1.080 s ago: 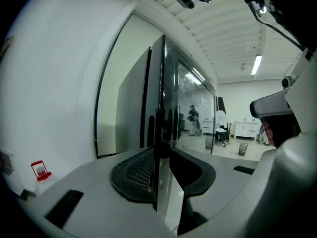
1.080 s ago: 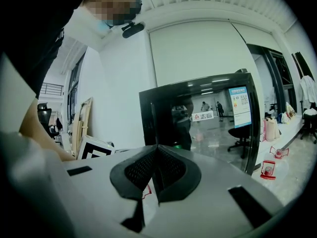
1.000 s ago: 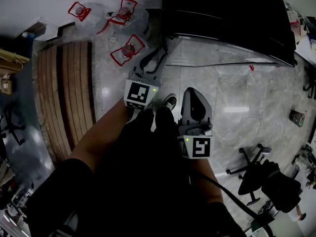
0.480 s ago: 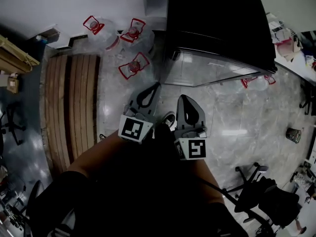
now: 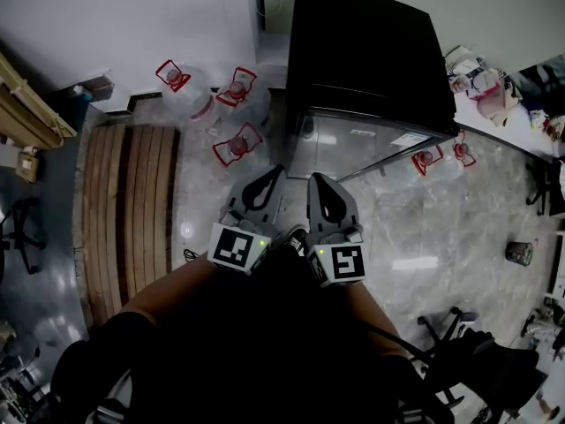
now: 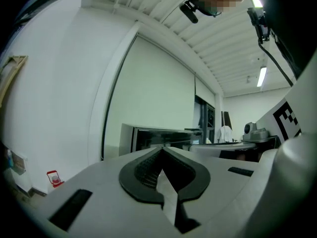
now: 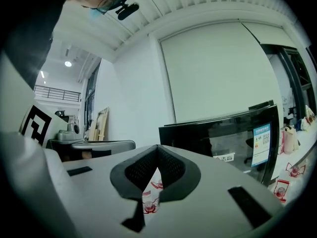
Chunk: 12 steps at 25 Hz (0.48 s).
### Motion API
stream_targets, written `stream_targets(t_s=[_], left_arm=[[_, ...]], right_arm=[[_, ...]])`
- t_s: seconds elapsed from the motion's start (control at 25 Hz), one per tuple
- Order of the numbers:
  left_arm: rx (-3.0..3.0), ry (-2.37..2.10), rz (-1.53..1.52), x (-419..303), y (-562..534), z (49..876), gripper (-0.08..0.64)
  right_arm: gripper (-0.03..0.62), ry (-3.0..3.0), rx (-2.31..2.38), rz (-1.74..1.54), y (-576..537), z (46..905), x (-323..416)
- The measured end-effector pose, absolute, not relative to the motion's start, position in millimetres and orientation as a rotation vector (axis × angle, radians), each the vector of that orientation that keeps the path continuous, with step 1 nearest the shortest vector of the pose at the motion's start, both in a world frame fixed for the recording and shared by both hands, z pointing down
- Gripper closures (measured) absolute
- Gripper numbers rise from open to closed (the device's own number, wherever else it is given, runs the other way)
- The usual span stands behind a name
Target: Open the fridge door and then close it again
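Left gripper [image 5: 274, 174] and right gripper [image 5: 316, 181] face black fridge [image 5: 366, 51].

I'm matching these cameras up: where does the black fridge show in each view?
Head view: fridge at top, right of centre.
Left gripper view: fridge at centre, just beyond the jaws.
Right gripper view: fridge right of centre.
Shared landmark: red-capped water jugs on the floor, in all three.

No text is reading out legibly. The black glass-fronted fridge [image 7: 223, 128] is carrying a blue-and-white sticker [image 7: 261, 144] with a QR-type code and a small white label [image 7: 226, 157]; the print on both is too small to read.
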<state>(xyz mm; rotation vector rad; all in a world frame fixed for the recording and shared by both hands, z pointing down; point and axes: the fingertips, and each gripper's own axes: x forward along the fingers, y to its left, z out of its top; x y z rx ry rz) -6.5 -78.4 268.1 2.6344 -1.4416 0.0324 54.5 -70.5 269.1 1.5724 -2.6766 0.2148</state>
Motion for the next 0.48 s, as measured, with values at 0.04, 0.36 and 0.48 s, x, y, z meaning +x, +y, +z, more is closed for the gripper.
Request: stream_targets(t_s=[0.04, 0.36, 0.48], left_arm=[[2.643, -1.43, 0.028, -3.8, -77.3, 265.7, 0.552], [2.692, -1.387, -0.009, 2.9, -75.8, 248.1, 0.552], [2.715, -1.398, 0.012, 4.3, -78.2, 247.1, 0.552]], right_arm=[[0.577, -2.68, 1.571, 0.208, -70.7, 265.1, 55.4], [0.577, -2.692, 1.57, 0.13, -70.7, 239.8, 55.5], [0.577, -2.686, 1.576, 0.114, -71.4, 236.8, 58.1]])
